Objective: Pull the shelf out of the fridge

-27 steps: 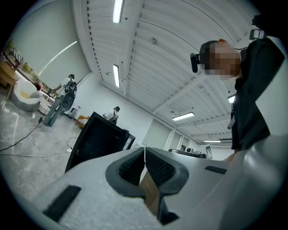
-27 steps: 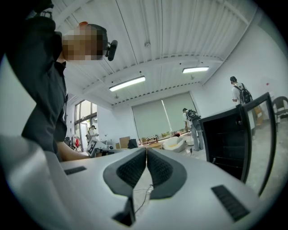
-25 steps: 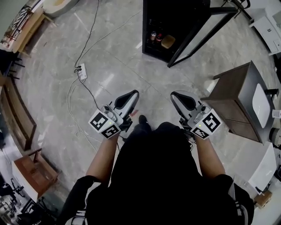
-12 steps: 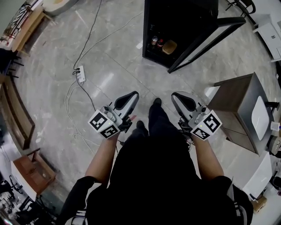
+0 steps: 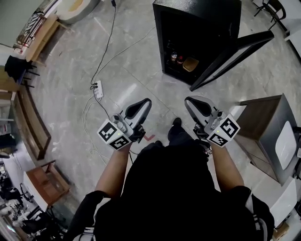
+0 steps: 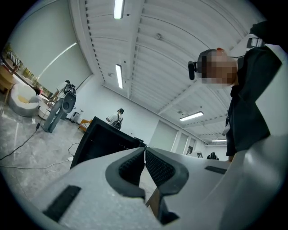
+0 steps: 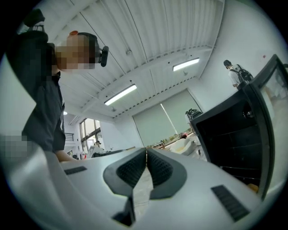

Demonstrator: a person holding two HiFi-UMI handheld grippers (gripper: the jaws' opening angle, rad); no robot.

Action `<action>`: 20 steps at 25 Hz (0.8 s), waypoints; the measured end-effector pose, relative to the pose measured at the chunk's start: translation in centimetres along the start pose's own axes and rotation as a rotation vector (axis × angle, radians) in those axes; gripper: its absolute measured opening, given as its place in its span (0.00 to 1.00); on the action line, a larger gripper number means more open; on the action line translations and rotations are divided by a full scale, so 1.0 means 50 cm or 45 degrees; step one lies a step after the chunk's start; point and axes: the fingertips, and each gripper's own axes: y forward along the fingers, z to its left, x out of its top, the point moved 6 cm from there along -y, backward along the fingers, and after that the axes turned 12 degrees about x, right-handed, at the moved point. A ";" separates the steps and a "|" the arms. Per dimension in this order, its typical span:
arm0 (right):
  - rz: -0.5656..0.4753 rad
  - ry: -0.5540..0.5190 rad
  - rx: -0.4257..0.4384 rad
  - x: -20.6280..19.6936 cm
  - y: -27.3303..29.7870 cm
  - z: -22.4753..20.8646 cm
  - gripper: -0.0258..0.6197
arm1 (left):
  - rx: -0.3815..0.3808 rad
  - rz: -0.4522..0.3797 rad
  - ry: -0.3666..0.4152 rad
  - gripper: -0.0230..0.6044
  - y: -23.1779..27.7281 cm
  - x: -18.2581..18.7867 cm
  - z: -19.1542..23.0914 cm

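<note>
Jaws shut, empty on both: we hold white left gripper and white right gripper over grey marble floor. Black open-door fridge ahead, well apart; its dark shelf inside, bearing cans.

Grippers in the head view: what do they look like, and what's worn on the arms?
The left gripper and right gripper are pale grey with rounded jaws and dark ribbed pads; each carries a white cube with black square markers. Black sleeves end above the forearms.
</note>
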 end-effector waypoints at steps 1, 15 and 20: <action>-0.001 0.013 0.005 -0.002 -0.002 -0.011 0.08 | -0.004 -0.001 -0.003 0.08 0.011 0.002 -0.001; -0.095 0.011 -0.061 0.028 -0.081 -0.138 0.08 | -0.114 0.060 0.008 0.08 0.189 -0.014 0.004; -0.122 0.008 -0.095 0.031 -0.094 -0.147 0.08 | -0.194 0.070 0.011 0.08 0.239 -0.005 0.005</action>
